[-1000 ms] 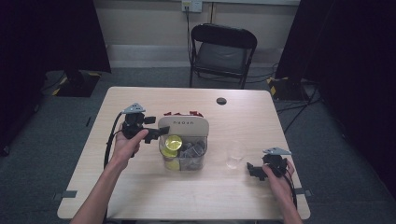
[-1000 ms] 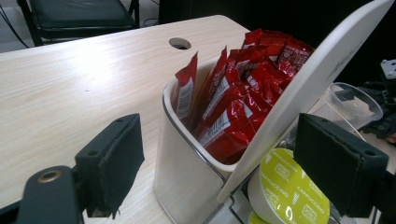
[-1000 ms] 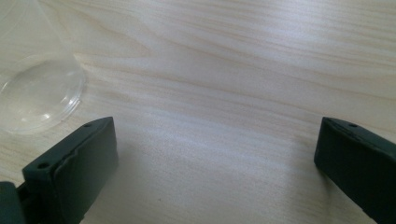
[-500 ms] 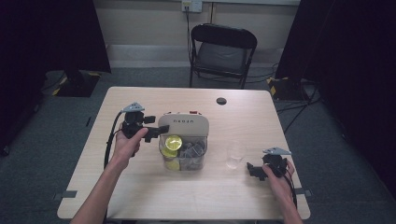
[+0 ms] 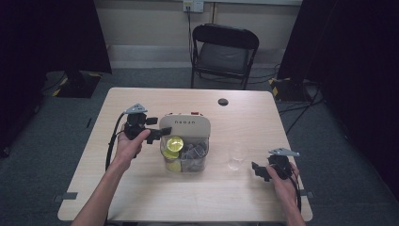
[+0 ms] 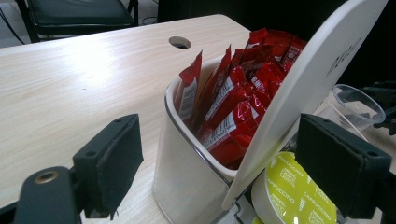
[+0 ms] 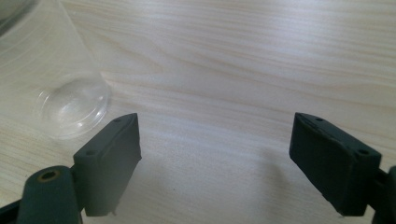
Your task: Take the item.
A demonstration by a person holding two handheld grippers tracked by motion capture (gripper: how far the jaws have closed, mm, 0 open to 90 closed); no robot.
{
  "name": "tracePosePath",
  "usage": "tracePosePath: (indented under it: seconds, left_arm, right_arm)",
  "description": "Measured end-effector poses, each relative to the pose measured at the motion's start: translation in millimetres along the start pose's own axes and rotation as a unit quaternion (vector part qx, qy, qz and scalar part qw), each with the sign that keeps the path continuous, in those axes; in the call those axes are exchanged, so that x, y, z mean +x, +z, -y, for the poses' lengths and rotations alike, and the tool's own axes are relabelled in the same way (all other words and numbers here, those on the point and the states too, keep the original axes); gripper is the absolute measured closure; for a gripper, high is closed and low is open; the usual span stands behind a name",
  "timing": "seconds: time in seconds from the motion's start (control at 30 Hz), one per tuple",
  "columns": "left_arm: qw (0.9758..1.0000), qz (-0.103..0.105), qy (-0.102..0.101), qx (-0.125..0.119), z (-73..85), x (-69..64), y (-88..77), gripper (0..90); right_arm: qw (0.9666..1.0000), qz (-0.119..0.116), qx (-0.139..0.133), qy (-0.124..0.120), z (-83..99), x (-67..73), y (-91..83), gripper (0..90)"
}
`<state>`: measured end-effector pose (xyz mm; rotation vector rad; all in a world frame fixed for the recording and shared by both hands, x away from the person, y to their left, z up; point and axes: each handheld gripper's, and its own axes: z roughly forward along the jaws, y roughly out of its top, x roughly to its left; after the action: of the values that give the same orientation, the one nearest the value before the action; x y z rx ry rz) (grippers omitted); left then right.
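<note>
My right gripper (image 5: 261, 171), its jaws spread but just closing a little on nothing, hovers near the clear plastic cup (image 5: 236, 156) right of the white condiment caddy (image 5: 184, 126), while my left gripper (image 5: 157, 133) straddles the caddy's leaning lid, jaws apart.

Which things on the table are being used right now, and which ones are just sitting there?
In use:
- left gripper
- organiser box
- yellow capsule
- clear plastic cup
- right gripper

Just sitting there:
- red sachets
- folding chair
- table's cable hole
</note>
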<state>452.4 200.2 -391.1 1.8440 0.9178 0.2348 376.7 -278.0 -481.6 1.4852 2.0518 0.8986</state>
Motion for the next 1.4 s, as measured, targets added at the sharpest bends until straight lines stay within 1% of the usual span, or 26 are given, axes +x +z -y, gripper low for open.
tracePosePath:
  seconds: [0.1,0.13,0.17,0.3,0.33,0.37,0.4,0.43,0.47,0.5,0.53,0.63,0.7,0.77,0.8,0.9,0.97,1.03,1.1,1.13,1.2,1.23,1.27,1.3,1.33,1.4]
  left_arm:
    - [1.0,-0.002,-0.002,0.001,0.0,0.6,-0.6,14.8]
    - [1.0,0.001,-0.003,-0.001,0.2,1.0,-0.8,14.8]
    - [1.0,0.001,-0.001,-0.001,0.5,1.4,-1.0,14.8]
    - [1.0,0.002,-0.007,0.0,2.2,1.5,0.4,14.4]
    - [1.0,0.001,-0.006,0.003,2.6,1.3,0.7,14.4]
    - [1.0,0.001,-0.006,0.003,2.6,1.3,0.7,14.4]
    - [1.0,-0.002,-0.003,0.006,2.7,1.3,0.5,14.4]
    - [1.0,-0.003,-0.003,0.006,2.6,1.1,0.5,14.5]
    - [1.0,-0.003,-0.003,0.006,2.6,1.1,0.5,14.4]
    - [1.0,-0.003,-0.002,0.006,2.6,1.2,0.3,14.4]
    - [1.0,0.002,-0.006,0.003,3.0,2.0,0.5,14.5]
    - [1.0,-0.002,-0.004,0.005,2.7,1.5,-0.2,14.8]
    - [1.0,-0.003,-0.004,0.003,2.7,0.5,-0.2,15.1]
    - [1.0,-0.002,-0.004,0.003,2.7,0.8,-0.1,15.0]
    - [1.0,-0.002,-0.004,0.005,2.7,0.9,0.0,15.0]
    - [1.0,-0.002,-0.006,0.005,2.9,0.9,0.2,15.0]
    - [1.0,-0.001,-0.006,0.003,3.0,0.8,0.3,15.0]
    - [1.0,-0.002,-0.004,0.005,3.0,0.9,0.3,15.0]
    - [1.0,-0.002,-0.005,0.005,3.0,0.7,0.4,15.0]
    - [0.9999,-0.007,-0.003,0.007,3.4,-0.7,0.5,15.3]
    - [0.9999,-0.009,0.0,0.01,3.6,-1.1,0.4,15.4]
    - [0.9999,-0.008,-0.001,0.009,3.8,-1.2,0.7,15.4]
    - [0.9999,-0.008,-0.002,0.008,3.8,-1.4,0.8,15.5]
    - [0.9999,-0.008,-0.002,0.008,3.8,-1.4,0.8,15.5]
    - [0.9999,-0.009,0.0,0.009,3.7,-1.5,0.6,15.5]
    - [0.9999,-0.008,0.001,0.01,3.8,-0.8,0.4,15.4]
  right_arm:
    - [1.0,-0.003,-0.007,-0.006,-1.4,1.1,-3.2,17.0]
    - [0.9999,-0.001,-0.01,-0.009,-3.1,3.3,-7.3,15.6]
    - [0.9999,-0.001,-0.01,-0.009,-3.1,3.3,-7.3,15.6]
    - [0.9995,-0.006,-0.03,-0.01,-8.6,5.8,-18.4,17.2]
    - [0.9994,-0.012,-0.033,-0.008,-9.5,6.1,-20.1,18.1]
    - [0.9994,-0.012,-0.033,-0.008,-9.5,6.1,-20.1,18.1]
    - [0.999,-0.026,-0.037,-0.004,-11.5,7.6,-23.4,18.3]
    - [0.9986,-0.034,-0.042,-0.003,-12.5,8.5,-25.3,19.4]
    - [0.9986,-0.034,-0.042,-0.003,-12.5,8.5,-25.3,19.4]
    - [0.998,-0.042,-0.048,0.0,-13.6,9.1,-27.5,20.3]
    - [0.9974,-0.044,-0.057,-0.004,-16.0,11.3,-32.3,21.3]
    - [0.997,-0.045,-0.063,-0.007,-18.8,13.0,-36.6,22.6]
    - [0.9953,-0.061,-0.075,-0.001,-22.3,13.4,-43.8,24.1]
    - [0.995,-0.061,-0.079,-0.002,-23.5,13.9,-46.1,24.6]
    - [0.9942,-0.064,-0.086,-0.005,-26.3,15.5,-50.3,25.5]
    - [0.9939,-0.065,-0.089,-0.01,-28.7,16.9,-53.4,25.7]
    - [0.9921,-0.075,-0.1,-0.013,-32.9,19.7,-57.6,26.0]
    - [0.9919,-0.077,-0.1,-0.014,-34.1,21.6,-58.8,26.2]
    - [0.9908,-0.085,-0.104,-0.02,-36.6,25.9,-60.2,27.0]
    - [0.9895,-0.093,-0.109,-0.024,-39.5,31.7,-61.4,27.6]
    - [0.9887,-0.096,-0.111,-0.029,-41.2,34.8,-62.0,28.0]
    - [0.9871,-0.106,-0.113,-0.04,-45.3,41.7,-63.1,28.5]
    - [0.9862,-0.111,-0.114,-0.045,-47.4,45.5,-63.1,29.5]
    - [0.9862,-0.111,-0.114,-0.045,-47.4,45.5,-63.1,29.5]
    - [0.9842,-0.124,-0.115,-0.051,-51.3,52.5,-62.3,31.6]
    - [0.9821,-0.136,-0.116,-0.06,-55.0,60.0,-60.3,33.1]
